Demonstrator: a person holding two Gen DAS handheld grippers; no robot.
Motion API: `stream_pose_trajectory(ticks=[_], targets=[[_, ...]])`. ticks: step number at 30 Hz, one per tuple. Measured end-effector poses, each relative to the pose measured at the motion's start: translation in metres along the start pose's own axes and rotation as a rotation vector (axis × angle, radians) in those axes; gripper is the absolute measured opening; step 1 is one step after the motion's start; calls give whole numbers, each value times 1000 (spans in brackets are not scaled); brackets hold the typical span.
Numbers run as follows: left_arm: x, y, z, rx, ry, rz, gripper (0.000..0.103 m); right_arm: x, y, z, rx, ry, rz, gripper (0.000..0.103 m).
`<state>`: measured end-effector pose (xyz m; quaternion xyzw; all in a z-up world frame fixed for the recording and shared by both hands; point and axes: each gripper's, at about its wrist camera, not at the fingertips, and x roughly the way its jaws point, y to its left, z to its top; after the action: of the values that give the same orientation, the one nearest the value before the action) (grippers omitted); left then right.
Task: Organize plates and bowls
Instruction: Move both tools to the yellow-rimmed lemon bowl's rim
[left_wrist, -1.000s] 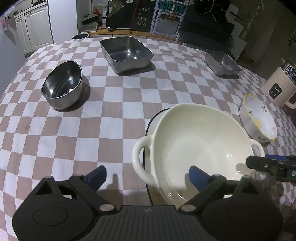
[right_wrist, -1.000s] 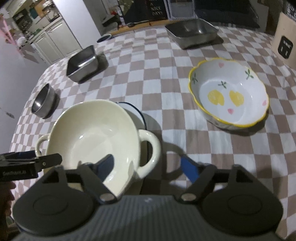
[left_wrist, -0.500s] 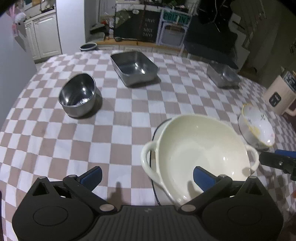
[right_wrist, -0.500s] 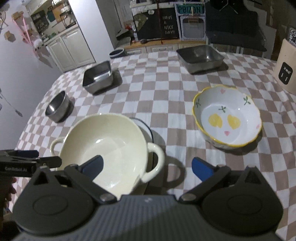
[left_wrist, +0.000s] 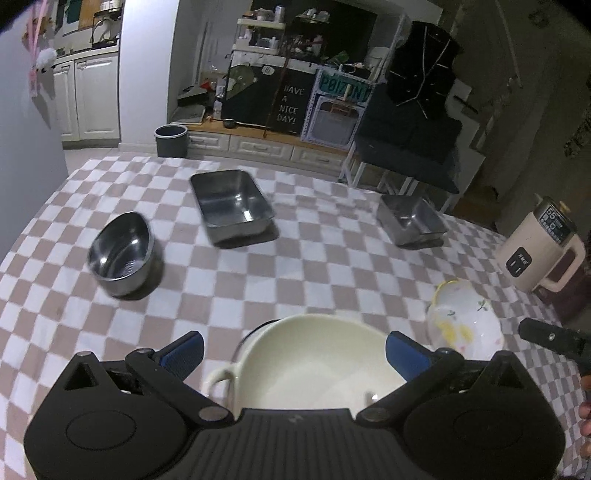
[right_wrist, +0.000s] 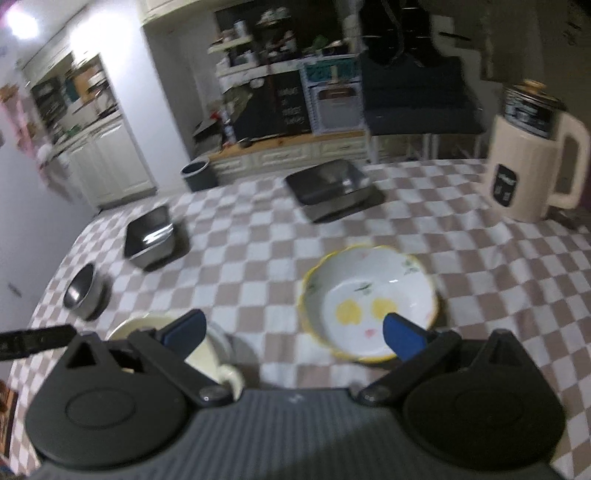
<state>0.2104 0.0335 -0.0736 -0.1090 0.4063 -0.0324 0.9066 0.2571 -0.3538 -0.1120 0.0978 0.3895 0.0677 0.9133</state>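
Note:
A cream two-handled bowl (left_wrist: 317, 365) sits on a dark-rimmed plate near the table's front edge. My left gripper (left_wrist: 295, 350) hangs open above it, touching nothing. A white flowered bowl with a yellow rim (right_wrist: 369, 301) stands to its right on the checked cloth; the same flowered bowl (left_wrist: 463, 325) shows in the left wrist view. My right gripper (right_wrist: 293, 332) is open above the cloth between the two bowls, holding nothing. The cream bowl (right_wrist: 147, 326) is partly hidden behind its left finger. A round steel bowl (left_wrist: 122, 253) rests at the left.
Two rectangular steel pans stand farther back, one pan (left_wrist: 231, 203) in the middle and a second pan (left_wrist: 410, 219) to the right. A beige electric kettle (right_wrist: 532, 155) stands at the table's right edge. Beyond the table are white cabinets, a bin (left_wrist: 171, 140) and dark shelving.
Both grippers rose and drew back from the cream bowl, tilting up so more of the room shows. The right gripper shifted right toward the flowered bowl. The bowls stayed put.

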Motion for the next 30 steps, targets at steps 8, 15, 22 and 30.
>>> stream_pose_trajectory(ticks=[8,15,22,30], targets=[[26,-54,10,63,-3,-12,103,-2,-56,17,183,-36,-42,102],[54,-101,14,118,-3,-37,103,17,-84,21,216,-58,-119,102],[94,-143,16,188,37,-50,103,46,-90,22,158,-4,-188,103],[134,-169,19,233,52,-18,103,79,-97,26,64,79,-274,103]])
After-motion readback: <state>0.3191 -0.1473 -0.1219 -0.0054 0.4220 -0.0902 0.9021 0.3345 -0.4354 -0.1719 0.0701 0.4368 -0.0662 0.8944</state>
